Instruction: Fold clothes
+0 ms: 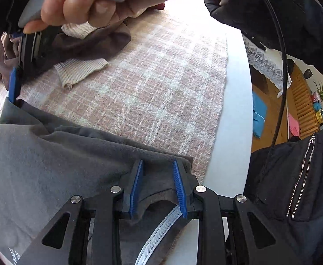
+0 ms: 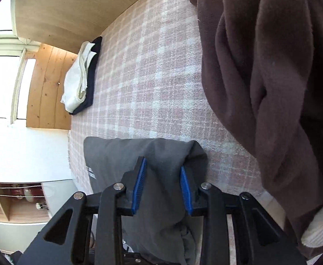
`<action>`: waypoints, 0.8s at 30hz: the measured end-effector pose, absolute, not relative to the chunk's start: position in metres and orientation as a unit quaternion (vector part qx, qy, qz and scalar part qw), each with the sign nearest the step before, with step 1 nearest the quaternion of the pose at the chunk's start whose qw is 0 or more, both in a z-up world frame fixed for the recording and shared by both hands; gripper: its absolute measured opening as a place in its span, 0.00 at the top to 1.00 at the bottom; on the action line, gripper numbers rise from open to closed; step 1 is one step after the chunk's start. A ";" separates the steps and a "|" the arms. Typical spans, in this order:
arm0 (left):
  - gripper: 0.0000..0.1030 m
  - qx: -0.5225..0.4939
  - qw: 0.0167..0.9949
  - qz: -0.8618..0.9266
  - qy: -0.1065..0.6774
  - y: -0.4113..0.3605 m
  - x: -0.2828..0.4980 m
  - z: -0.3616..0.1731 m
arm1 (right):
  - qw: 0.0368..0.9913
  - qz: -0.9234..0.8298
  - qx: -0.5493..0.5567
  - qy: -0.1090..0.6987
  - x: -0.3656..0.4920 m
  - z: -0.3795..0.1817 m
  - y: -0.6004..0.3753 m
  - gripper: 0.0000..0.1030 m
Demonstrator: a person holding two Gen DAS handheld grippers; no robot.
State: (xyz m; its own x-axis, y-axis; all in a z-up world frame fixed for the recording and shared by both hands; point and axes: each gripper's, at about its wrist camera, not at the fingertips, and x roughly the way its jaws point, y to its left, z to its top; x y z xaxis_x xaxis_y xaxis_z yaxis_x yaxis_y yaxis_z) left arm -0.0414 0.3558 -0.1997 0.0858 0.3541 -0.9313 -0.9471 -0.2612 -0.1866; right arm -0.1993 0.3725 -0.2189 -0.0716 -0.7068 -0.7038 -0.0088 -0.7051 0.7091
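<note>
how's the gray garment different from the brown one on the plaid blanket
The gray garment lies fairly flat with a straight edge; the brown garment is bunched in loose folds. The gray one has small white print; the brown one shows none. Both grippers, left and right, straddle the gray one, neither the brown. Both lie on the plaid blanket.

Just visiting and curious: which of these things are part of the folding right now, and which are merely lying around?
In use:
- dark grey cotton sweatshirt
- left gripper
- right gripper

Lying about:
- crumpled brown fleece garment
- cream ribbed knit
- folded white and navy stack
- pink checked blanket
</note>
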 end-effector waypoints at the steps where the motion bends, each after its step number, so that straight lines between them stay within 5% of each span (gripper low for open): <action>1: 0.75 -0.507 0.533 0.610 0.294 0.356 -0.041 -0.200 | 0.258 -0.683 0.619 -0.290 -0.199 -0.213 0.377 0.71; 13: 0.75 -0.499 0.529 0.616 0.303 0.354 -0.037 -0.201 | 0.260 -0.683 0.636 -0.247 -0.198 -0.226 0.364 0.71; 15: 0.75 -0.493 0.531 0.617 0.306 0.354 -0.034 -0.202 | 0.273 -0.691 0.630 -0.227 -0.197 -0.218 0.358 0.94; 16: 0.74 -0.490 0.533 0.616 0.309 0.355 -0.033 -0.203 | 0.279 -0.702 0.620 -0.213 -0.195 -0.207 0.358 0.94; 20: 0.48 -0.482 0.556 0.604 0.307 0.354 -0.022 -0.205 | 0.286 -0.723 0.604 -0.174 -0.197 -0.181 0.361 0.95; 22: 0.49 -0.474 0.553 0.602 0.327 0.360 -0.015 -0.206 | 0.252 -0.727 0.628 -0.114 -0.199 -0.198 0.351 0.94; 24: 0.63 -0.489 0.552 0.601 0.307 0.363 -0.019 -0.203 | 0.235 -0.724 0.643 -0.078 -0.198 -0.211 0.346 0.94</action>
